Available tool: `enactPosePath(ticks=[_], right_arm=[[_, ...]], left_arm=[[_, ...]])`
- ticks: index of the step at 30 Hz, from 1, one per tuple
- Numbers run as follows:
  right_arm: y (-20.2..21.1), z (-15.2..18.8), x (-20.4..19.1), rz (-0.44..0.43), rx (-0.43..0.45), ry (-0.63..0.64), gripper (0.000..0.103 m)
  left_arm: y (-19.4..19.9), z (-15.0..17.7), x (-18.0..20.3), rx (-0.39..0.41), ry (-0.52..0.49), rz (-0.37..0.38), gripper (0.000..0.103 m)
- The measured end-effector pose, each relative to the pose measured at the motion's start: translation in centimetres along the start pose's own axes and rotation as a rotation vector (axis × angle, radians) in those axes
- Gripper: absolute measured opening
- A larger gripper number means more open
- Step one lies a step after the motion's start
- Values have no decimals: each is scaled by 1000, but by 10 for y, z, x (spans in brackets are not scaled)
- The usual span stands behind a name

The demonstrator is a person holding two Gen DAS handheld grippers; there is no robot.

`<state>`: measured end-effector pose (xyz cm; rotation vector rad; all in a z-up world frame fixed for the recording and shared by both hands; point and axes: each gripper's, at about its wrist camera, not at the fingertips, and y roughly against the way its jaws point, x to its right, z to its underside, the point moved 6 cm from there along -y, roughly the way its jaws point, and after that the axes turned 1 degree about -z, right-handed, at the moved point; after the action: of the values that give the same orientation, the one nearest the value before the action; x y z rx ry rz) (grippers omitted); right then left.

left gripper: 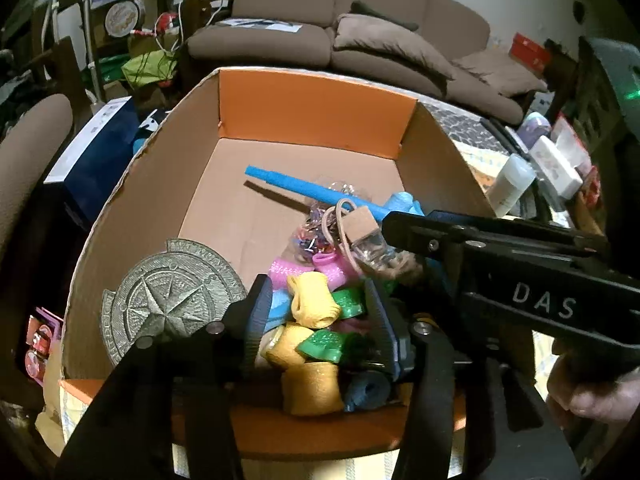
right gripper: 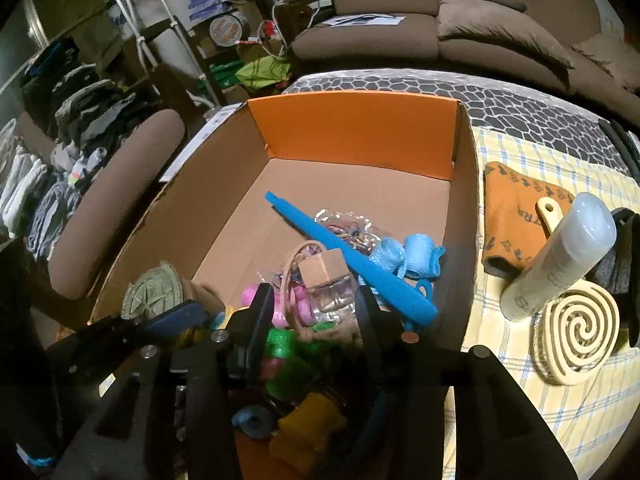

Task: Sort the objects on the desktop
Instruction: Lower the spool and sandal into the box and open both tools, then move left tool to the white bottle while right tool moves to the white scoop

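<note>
An open cardboard box (left gripper: 316, 96) (right gripper: 352, 128) holds a blue stick (left gripper: 304, 188) (right gripper: 352, 260), a grey compass medallion (left gripper: 168, 300) (right gripper: 154, 294), a bag of hair ties (right gripper: 348, 226), and coloured foam rolls (left gripper: 312, 304) (right gripper: 276, 344). My left gripper (left gripper: 316, 300) is open over the yellow and green rolls, gripping nothing. My right gripper (right gripper: 312, 300) hangs over the box with its jaws apart around a small glass bottle with a cork cap (right gripper: 330, 286) (left gripper: 368, 236); the bottle sits between the fingers without visible pinching.
Right of the box, on a yellow checked cloth (right gripper: 516, 152), lie an orange pouch (right gripper: 516, 216), a white tube (right gripper: 560, 256) and a cream spiral coaster (right gripper: 576, 332). A brown sofa (right gripper: 440, 20) stands behind. A brown chair (right gripper: 116, 204) is to the left.
</note>
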<state>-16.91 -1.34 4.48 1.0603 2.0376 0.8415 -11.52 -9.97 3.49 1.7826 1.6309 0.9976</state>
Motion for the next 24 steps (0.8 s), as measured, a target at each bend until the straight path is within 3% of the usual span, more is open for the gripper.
enactPosePath(ticks=[5, 8, 13, 19, 24], right_arm=[[12, -5, 6, -8, 21, -17, 50], [26, -8, 9, -8, 49, -17, 56], [49, -10, 21, 1, 96, -26, 75], [63, -7, 36, 15, 107, -46, 84], [68, -5, 48, 24, 106, -58, 90]], left_arm=[[19, -7, 4, 61, 1, 11, 56], [36, -15, -1, 120, 51, 48, 62], [56, -25, -11, 200, 115, 71, 85], [52, -25, -3, 189, 107, 74, 100], [48, -26, 8, 183, 106, 82, 103]])
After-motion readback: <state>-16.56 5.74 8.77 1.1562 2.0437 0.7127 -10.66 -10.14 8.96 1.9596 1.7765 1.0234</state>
